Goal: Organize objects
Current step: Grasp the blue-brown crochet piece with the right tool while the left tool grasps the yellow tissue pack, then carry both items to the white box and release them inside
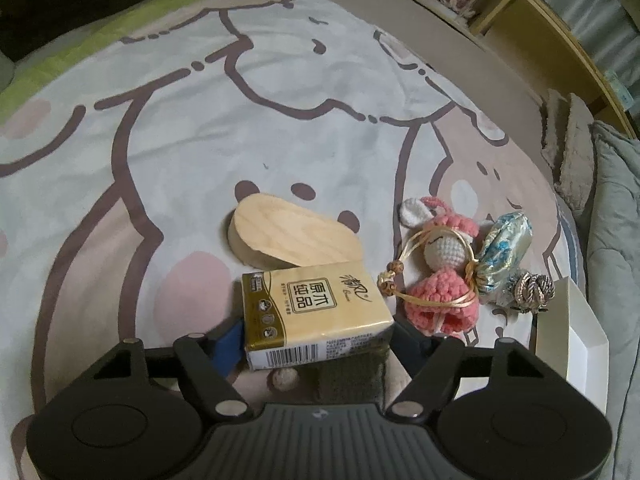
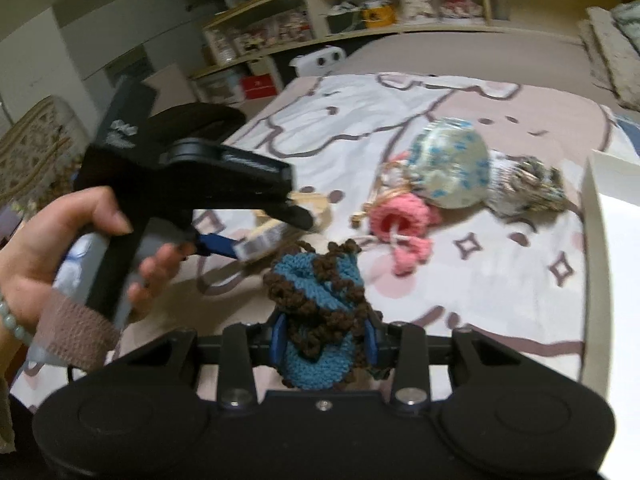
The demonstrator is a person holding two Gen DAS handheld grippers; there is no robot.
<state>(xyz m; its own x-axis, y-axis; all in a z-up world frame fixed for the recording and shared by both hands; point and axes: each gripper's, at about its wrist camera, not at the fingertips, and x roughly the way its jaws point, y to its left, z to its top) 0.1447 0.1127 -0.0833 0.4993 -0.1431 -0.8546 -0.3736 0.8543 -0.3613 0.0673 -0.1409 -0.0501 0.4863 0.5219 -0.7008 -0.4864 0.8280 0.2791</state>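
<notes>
In the left wrist view a gold-and-white tissue pack (image 1: 316,312) lies on the cartoon-print bedsheet (image 1: 200,140). My left gripper (image 1: 318,340) is shut on it, a pad against each short side. Beyond the pack lies an oval wooden block (image 1: 288,236). To its right are a pink crochet bunny doll (image 1: 440,264), a blue-and-silver brocade pouch (image 1: 504,252) and a grey woven knot (image 1: 530,288). In the right wrist view my right gripper (image 2: 324,344) is shut on a blue-and-brown crochet piece (image 2: 320,292), lifted off the sheet. A hand (image 2: 60,248) holds the left gripper (image 2: 272,228) over the blurred pack (image 2: 260,242).
A white open box (image 1: 576,344) sits at the right edge of the bed, also the white box (image 2: 600,248) in the right wrist view. A grey quilt (image 1: 616,240) and folded cloths lie further right. Wooden shelves (image 2: 360,12) with jars run behind the bed.
</notes>
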